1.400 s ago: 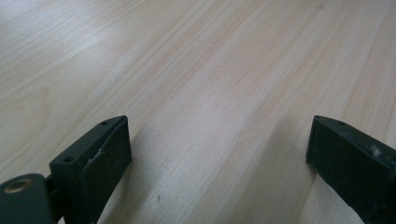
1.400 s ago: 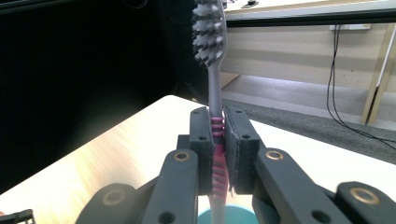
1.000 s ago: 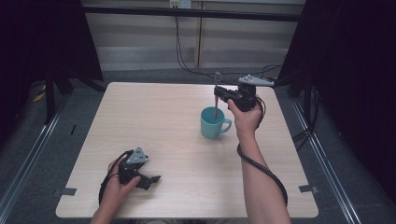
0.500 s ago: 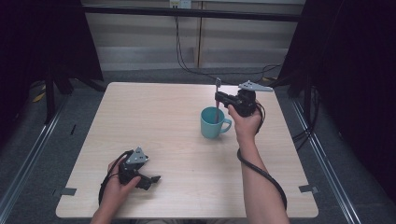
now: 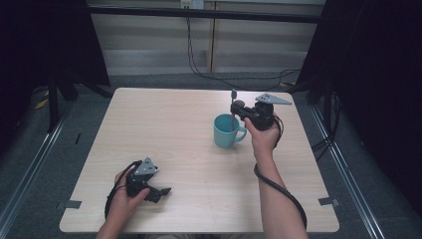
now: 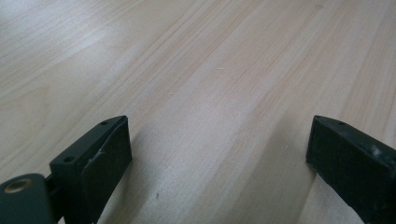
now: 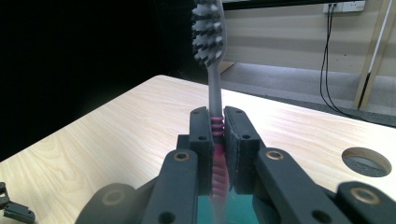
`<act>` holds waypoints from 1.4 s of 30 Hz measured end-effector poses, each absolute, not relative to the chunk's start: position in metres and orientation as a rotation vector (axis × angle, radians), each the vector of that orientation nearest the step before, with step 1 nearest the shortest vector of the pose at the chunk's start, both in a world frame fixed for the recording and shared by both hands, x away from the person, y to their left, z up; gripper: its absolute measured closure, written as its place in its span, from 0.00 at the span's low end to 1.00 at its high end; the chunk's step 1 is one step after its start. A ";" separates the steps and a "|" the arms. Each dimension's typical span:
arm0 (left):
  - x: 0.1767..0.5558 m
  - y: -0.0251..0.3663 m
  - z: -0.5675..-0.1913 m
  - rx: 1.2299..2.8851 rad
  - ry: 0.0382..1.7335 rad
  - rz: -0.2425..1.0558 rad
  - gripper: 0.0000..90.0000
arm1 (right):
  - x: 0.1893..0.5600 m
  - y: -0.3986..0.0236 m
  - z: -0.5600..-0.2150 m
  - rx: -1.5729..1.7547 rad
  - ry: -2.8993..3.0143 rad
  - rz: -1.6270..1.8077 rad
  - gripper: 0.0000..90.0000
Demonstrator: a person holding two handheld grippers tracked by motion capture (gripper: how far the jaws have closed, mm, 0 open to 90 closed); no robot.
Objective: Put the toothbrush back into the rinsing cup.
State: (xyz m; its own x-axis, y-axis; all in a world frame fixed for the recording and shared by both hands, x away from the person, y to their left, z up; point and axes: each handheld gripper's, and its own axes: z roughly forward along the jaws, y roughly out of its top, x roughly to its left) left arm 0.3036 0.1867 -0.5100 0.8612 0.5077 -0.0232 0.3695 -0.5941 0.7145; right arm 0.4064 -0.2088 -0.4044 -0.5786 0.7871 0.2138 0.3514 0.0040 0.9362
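Toothbrush (image 7: 208, 42) stands upright, bristles up, clamped at its pink grip by the right gripper (image 7: 217, 140) directly over the teal mug (image 5: 226, 132) right of frame centre, aligned for insertion. Left gripper (image 6: 219, 154) rests released on the table (image 6: 196, 60), lower left.

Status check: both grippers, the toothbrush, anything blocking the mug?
Right gripper shut on toothbrush, bristles up, lower end over teal mug. Left gripper open, low over bare table. Nothing blocking the mug.

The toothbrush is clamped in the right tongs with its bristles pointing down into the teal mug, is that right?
Not quite. The right tongs do clamp the toothbrush, but the right gripper view shows its bristles at the top; the handle end points down over the teal mug.
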 end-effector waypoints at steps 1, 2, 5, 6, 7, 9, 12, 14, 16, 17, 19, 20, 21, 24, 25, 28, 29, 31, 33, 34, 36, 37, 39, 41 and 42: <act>0.304 0.187 -0.510 2.272 0.632 0.235 0.07 | 0.406 -0.209 -0.406 1.172 1.916 1.592 0.92; 0.304 0.187 -0.510 2.273 0.631 0.235 0.07 | 0.406 -0.210 -0.407 1.173 1.917 1.597 0.92; 0.304 0.187 -0.510 2.270 0.632 0.234 0.07 | 0.405 -0.211 -0.410 1.178 1.922 1.594 0.92; 0.304 0.187 -0.510 2.273 0.631 0.235 0.07 | 0.405 -0.211 -0.411 1.173 1.924 1.596 0.92; 0.304 0.187 -0.510 2.272 0.633 0.235 0.07 | 0.404 -0.211 -0.412 1.181 1.923 1.592 0.92; 0.303 0.187 -0.510 2.271 0.633 0.235 0.07 | 0.403 -0.213 -0.415 1.184 1.921 1.600 0.92; 0.304 0.187 -0.509 2.280 0.626 0.240 0.07 | 0.402 -0.216 -0.419 1.201 1.915 1.601 0.92; 0.304 0.187 -0.509 2.280 0.627 0.240 0.07 | 0.401 -0.216 -0.422 1.211 1.918 1.593 0.92; 0.304 0.187 -0.510 2.279 0.627 0.240 0.07 | 0.401 -0.217 -0.425 1.211 1.923 1.594 0.92; 0.304 0.187 -0.509 2.280 0.627 0.239 0.07 | 0.401 -0.216 -0.426 1.213 1.927 1.589 0.92; 0.304 0.187 -0.509 2.279 0.627 0.240 0.07 | 0.402 -0.216 -0.427 1.213 1.929 1.585 0.92; 0.304 0.187 -0.509 2.280 0.627 0.239 0.07 | 0.402 -0.216 -0.427 1.217 1.926 1.594 0.92; 0.304 0.187 -0.509 2.280 0.627 0.240 0.07 | 0.403 -0.215 -0.428 1.213 1.926 1.601 0.92; 0.303 0.187 -0.510 2.278 0.629 0.240 0.07 | 0.404 -0.212 -0.428 1.213 1.935 1.591 0.92; 0.304 0.187 -0.509 2.280 0.627 0.240 0.07 | 0.405 -0.211 -0.429 1.213 1.938 1.589 0.92; 0.303 0.187 -0.510 2.278 0.630 0.237 0.07 | 0.405 -0.209 -0.432 1.213 1.949 1.579 0.92; 0.303 0.187 -0.510 2.277 0.630 0.237 0.07 | 0.405 -0.208 -0.433 1.213 1.950 1.579 0.92; 0.303 0.187 -0.510 2.277 0.630 0.237 0.07 | 0.405 -0.207 -0.436 1.217 1.957 1.562 0.92; 0.303 0.187 -0.510 2.277 0.630 0.237 0.07 | 0.404 -0.206 -0.439 1.224 1.962 1.557 0.92; 0.303 0.187 -0.510 2.277 0.630 0.237 0.07 | 0.404 -0.207 -0.440 1.224 1.962 1.558 0.92; 0.303 0.187 -0.510 2.276 0.629 0.237 0.07 | 0.404 -0.207 -0.441 1.229 1.972 1.551 0.92; 0.303 0.187 -0.510 2.277 0.630 0.236 0.07 | 0.404 -0.207 -0.442 1.228 1.976 1.549 0.92; 0.303 0.187 -0.510 2.277 0.630 0.237 0.07 | 0.403 -0.208 -0.443 1.232 1.970 1.558 0.92; 0.303 0.187 -0.510 2.277 0.630 0.237 0.07 | 0.403 -0.208 -0.443 1.236 1.966 1.559 0.92; 0.303 0.187 -0.510 2.277 0.630 0.236 0.07 | 0.403 -0.209 -0.443 1.240 1.964 1.559 0.92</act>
